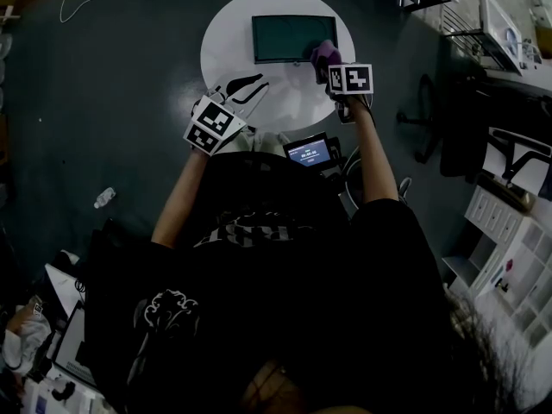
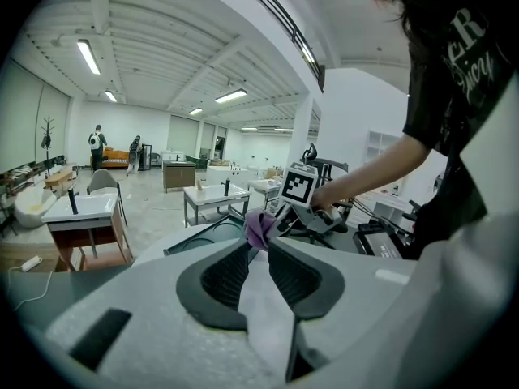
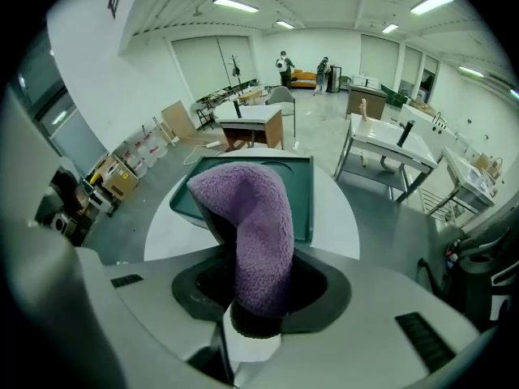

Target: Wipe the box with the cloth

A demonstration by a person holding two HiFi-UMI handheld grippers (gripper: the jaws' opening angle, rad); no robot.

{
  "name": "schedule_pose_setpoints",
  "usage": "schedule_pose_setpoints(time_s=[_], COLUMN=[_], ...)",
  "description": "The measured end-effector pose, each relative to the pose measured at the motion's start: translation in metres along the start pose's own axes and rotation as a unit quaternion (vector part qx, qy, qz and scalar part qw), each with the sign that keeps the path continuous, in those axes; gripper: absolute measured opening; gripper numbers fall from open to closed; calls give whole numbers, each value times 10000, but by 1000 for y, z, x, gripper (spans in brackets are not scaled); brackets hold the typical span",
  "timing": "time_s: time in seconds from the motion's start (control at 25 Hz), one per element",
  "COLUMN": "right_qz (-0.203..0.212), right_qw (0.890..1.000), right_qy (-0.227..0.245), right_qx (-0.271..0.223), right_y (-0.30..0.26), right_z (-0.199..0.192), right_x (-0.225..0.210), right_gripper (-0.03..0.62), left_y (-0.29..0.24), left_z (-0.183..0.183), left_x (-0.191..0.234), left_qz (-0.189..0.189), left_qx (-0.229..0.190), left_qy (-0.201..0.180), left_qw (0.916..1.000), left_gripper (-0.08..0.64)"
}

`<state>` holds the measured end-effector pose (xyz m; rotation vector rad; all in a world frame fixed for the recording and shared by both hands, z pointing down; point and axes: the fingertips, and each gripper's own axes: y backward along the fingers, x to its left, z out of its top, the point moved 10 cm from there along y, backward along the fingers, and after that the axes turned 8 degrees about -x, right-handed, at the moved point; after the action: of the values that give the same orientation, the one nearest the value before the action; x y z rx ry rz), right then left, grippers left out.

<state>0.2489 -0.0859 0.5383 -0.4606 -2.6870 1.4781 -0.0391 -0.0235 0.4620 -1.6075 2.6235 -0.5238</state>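
Observation:
A dark green shallow box (image 1: 293, 39) lies on the round white table (image 1: 226, 48). My right gripper (image 1: 326, 60) is shut on a purple fleecy cloth (image 1: 325, 53), held at the box's near right corner. In the right gripper view the cloth (image 3: 255, 233) stands up between the jaws and hides the fingertips, with the box (image 3: 302, 194) just beyond. My left gripper (image 1: 257, 88) hovers over the table's near left part, open and holding nothing. Its own view looks past its fingertips (image 2: 258, 246) at the cloth (image 2: 258, 227) and the box (image 2: 203, 237).
A small device with a lit screen (image 1: 309, 152) sits at the person's waist, below the table edge. An office chair (image 1: 431, 119) and white shelves (image 1: 509, 240) stand to the right. Other tables (image 3: 389, 148) and two distant people are far across the room.

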Motion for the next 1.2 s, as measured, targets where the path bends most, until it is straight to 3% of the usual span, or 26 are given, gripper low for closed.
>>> schedule_pose_setpoints(time_s=[0.32,0.6,0.76,1.2], right_qz=[904,1664,2000,1662], right_qw=[9935,9706,9622,9677], right_qy=[690,1713,1795,1621], right_qx=[-29,313,450,987], right_y=[3,-13,-29,-78], right_z=[5,-10,-14,-25], right_x=[65,128,148,157], right_gripper=[110,110,110,110], left_y=[12,23,34,52], left_z=[-2,-6,-13,-29], left_x=[-4,-15,-14,1], left_qz=[125,182,215,206], left_qx=[-49,-65,-52,16], left_qy=[41,83,129,261], left_qw=[9999,9998,9997,9994], left_gripper=[75,75,75,75])
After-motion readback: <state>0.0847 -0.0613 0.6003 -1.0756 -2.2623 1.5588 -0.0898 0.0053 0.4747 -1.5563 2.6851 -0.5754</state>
